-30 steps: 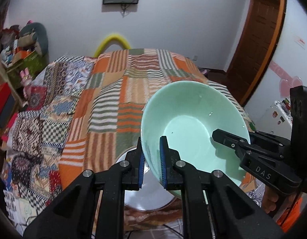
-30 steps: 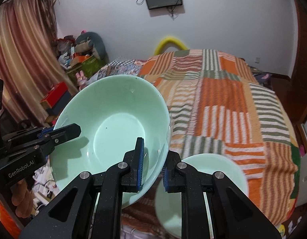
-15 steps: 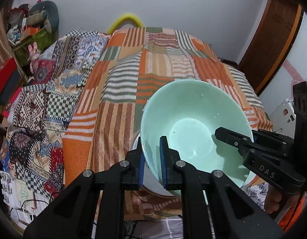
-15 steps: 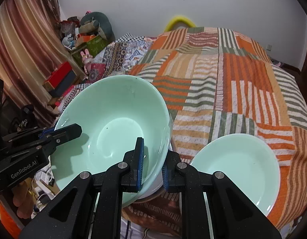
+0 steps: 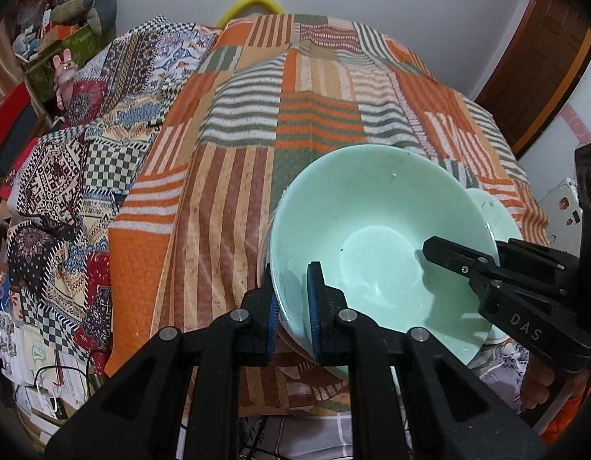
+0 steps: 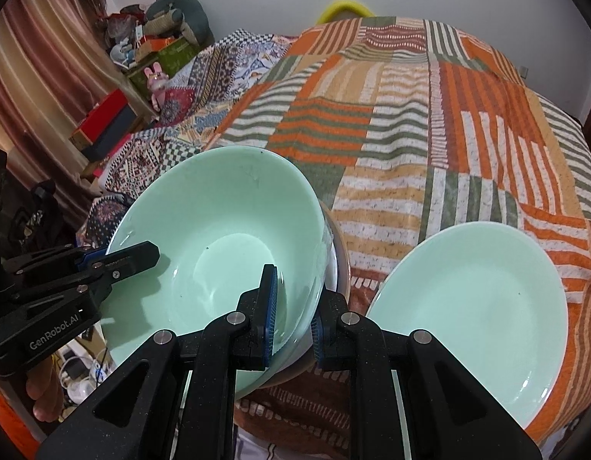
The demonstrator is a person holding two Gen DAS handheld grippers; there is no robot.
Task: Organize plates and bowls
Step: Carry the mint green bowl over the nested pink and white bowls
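Bowl: a mint-green bowl (image 5: 375, 245) (image 6: 226, 253) is held tilted over the near edge of the bed, its opening turned toward both cameras; a pale rim of another dish shows just under its lower side, too hidden to identify.
Left gripper: the left gripper (image 5: 291, 306) (image 6: 136, 258) is clamped on the bowl's left rim, one blue pad inside the wall and one outside.
Right gripper: the right gripper (image 6: 293, 316) (image 5: 444, 253) pinches the opposite rim the same way, one finger inside and one outside; both claws are narrow, holding the bowl between them.
Plate: a mint-green plate (image 6: 475, 306) lies flat at the near right corner of the bed, just beside the bowl; apart from it in the right wrist view.
Bed: a striped orange, green and cream quilt (image 5: 295, 122) (image 6: 429, 115) covers it; a patterned patchwork cloth (image 5: 65, 176) lies along its left edge.
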